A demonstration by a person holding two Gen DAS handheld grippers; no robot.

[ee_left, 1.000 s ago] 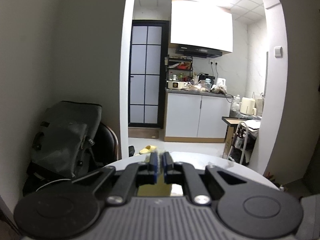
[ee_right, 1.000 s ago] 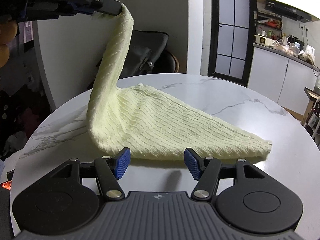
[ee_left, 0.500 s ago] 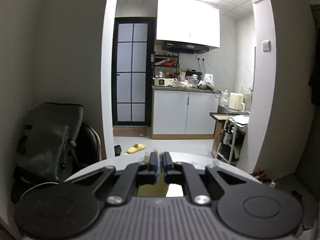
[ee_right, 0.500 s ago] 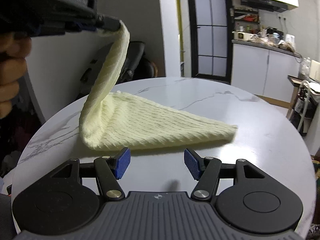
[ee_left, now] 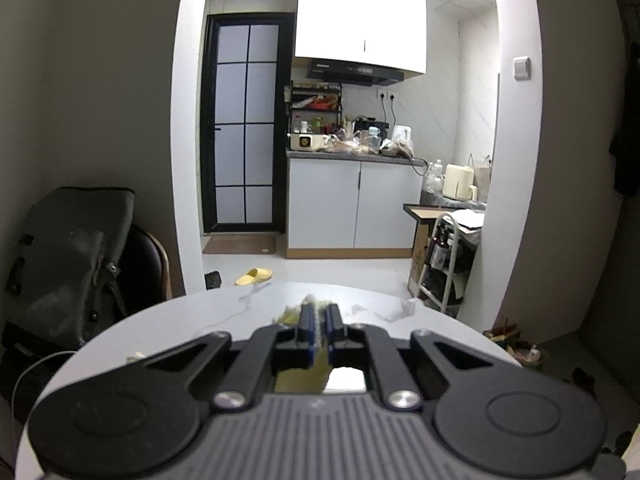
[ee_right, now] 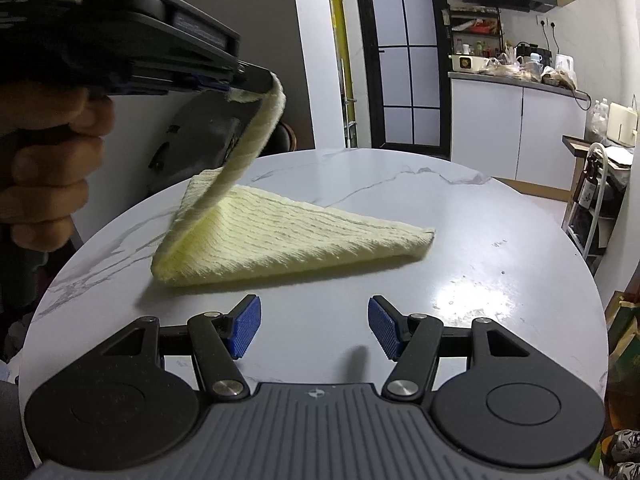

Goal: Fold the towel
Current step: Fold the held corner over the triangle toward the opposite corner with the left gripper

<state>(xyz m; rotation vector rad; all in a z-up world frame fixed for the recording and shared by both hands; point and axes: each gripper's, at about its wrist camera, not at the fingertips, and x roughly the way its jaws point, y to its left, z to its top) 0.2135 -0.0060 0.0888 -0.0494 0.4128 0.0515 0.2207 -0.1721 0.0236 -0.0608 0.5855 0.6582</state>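
A pale yellow ribbed towel (ee_right: pixel 280 236) lies on the round white marble table (ee_right: pixel 480 240), folded into a rough triangle. My left gripper (ee_right: pixel 256 84) is shut on one towel corner and holds it up above the table's left side, so a strip of towel hangs from it. In the left wrist view the same gripper (ee_left: pixel 319 318) shows its jaws closed on a bit of yellow towel (ee_left: pixel 300 378). My right gripper (ee_right: pixel 314 326) is open and empty, just above the table in front of the towel's near edge.
A dark backpack (ee_left: pixel 68 264) rests on a chair behind the table's left side. Beyond the table an archway opens to a kitchen with white cabinets (ee_left: pixel 352 204) and a metal rack (ee_left: pixel 444 264) at the right.
My left gripper has carried the raised towel corner rightward and lower over the towel. The hanging strip is shorter and the folded part more compact. My right gripper stays open.
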